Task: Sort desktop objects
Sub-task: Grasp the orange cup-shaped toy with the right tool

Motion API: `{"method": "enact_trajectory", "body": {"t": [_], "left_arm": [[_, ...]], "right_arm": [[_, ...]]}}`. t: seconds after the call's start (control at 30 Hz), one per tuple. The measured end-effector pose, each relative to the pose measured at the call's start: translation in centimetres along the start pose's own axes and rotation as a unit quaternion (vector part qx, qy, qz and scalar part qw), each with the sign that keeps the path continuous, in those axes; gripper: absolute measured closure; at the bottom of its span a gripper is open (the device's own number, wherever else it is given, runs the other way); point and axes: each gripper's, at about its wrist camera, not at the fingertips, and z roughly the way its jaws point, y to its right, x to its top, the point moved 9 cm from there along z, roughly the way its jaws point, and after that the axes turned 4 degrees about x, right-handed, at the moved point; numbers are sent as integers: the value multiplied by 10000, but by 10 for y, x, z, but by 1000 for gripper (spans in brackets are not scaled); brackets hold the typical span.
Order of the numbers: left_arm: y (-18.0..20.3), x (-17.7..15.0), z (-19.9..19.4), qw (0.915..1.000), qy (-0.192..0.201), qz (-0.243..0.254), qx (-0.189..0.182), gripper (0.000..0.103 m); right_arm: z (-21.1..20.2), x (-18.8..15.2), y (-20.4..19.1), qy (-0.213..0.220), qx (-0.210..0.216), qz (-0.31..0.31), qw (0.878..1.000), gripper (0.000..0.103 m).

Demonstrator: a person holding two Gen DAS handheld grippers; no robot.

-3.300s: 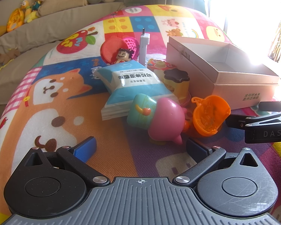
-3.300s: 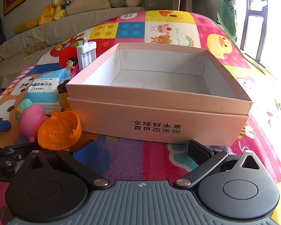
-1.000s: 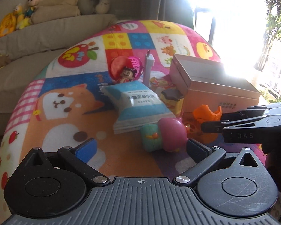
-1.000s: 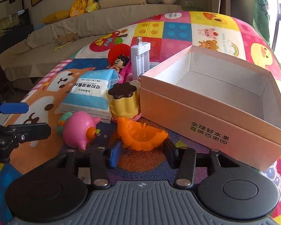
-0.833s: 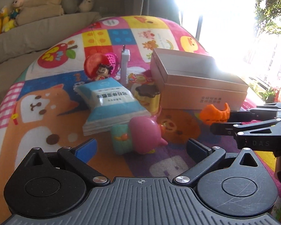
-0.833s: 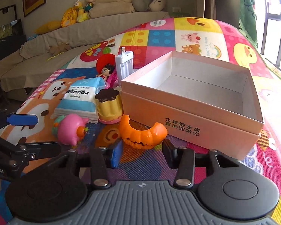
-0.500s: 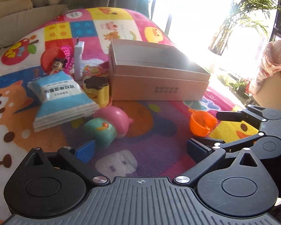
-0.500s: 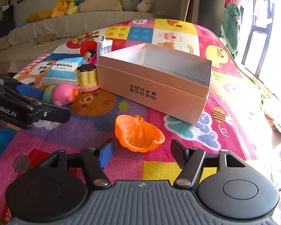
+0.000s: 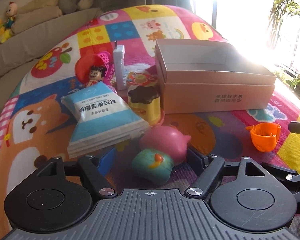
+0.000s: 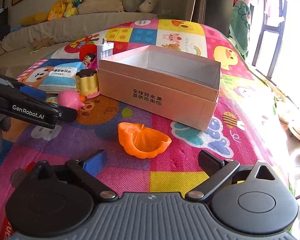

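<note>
Left wrist view: left hand-held gripper (image 9: 151,156) spread wide, holding nothing, its fingers flanking a pink-and-teal toy (image 9: 160,156) lying on the colourful play mat (image 9: 30,120). Just left of the open cardboard box (image 9: 214,88): a yellow pudding-shaped toy (image 9: 144,102) with a brown top. Further left of the box, a blue-and-white wipes packet (image 9: 104,118); behind it, a small doll figure (image 9: 95,76) against a red-and-pink toy, and a white charger (image 9: 119,68) standing upright. In front of the box's right corner, apart from it, an orange pumpkin-shaped cup (image 9: 265,138).

Right wrist view: right hand-held gripper (image 10: 152,160) opened wide, gripping nothing, the orange pumpkin-shaped cup (image 10: 143,140) resting free on the play mat (image 10: 170,176) just ahead of its fingertips and in front of the cardboard box (image 10: 160,88). Left of the box: pudding-shaped toy (image 10: 87,83), wipes packet (image 10: 59,77), doll figure (image 10: 88,57), charger (image 10: 105,51). Left hand-held gripper (image 10: 70,112) reaching in from the left edge, near the pink-and-teal toy (image 10: 70,99).
</note>
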Motion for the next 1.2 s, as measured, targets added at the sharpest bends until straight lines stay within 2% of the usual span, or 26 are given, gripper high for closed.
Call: {"method": "enact_trajectory", "body": {"t": [0.07,0.2,0.3,0.53,0.67,0.83,0.97,1.07,1.13,1.2], "left_arm": [[3,0,1,9999,61,110,37,25],[7,-2,-3,9995,173,250,16,44],[0,-3,-9,9990,265,314,188,47],[-35,-14,-17,9987,212,37,454,45],[-53,-18,-18,9981,173,-124,586,45],[-61,-20,-19,9980,163,-270,555,42],[-63,-21,-20,9980,174,-322,506,36],[-66,-23,-22,9979,193,-384,491,34],[-69,-23,-24,9977,205,-430,487,32],[-72,-24,-25,9975,211,-466,493,32]], "right_arm": [[1,-1,0,-25,-1,10,10000,4],[1,-1,1,-44,1,34,10000,4],[3,-2,0,-96,-23,30,9999,3],[3,0,-3,-143,-276,-71,9995,0],[7,2,-3,-284,-224,161,9992,0],[17,10,-12,-419,-43,228,9989,1],[25,23,-26,-427,104,108,9990,26],[32,32,-37,-445,163,-33,9989,40],[37,37,-47,-456,247,-169,9985,47],[41,42,-58,-448,329,-310,9980,48]]}}
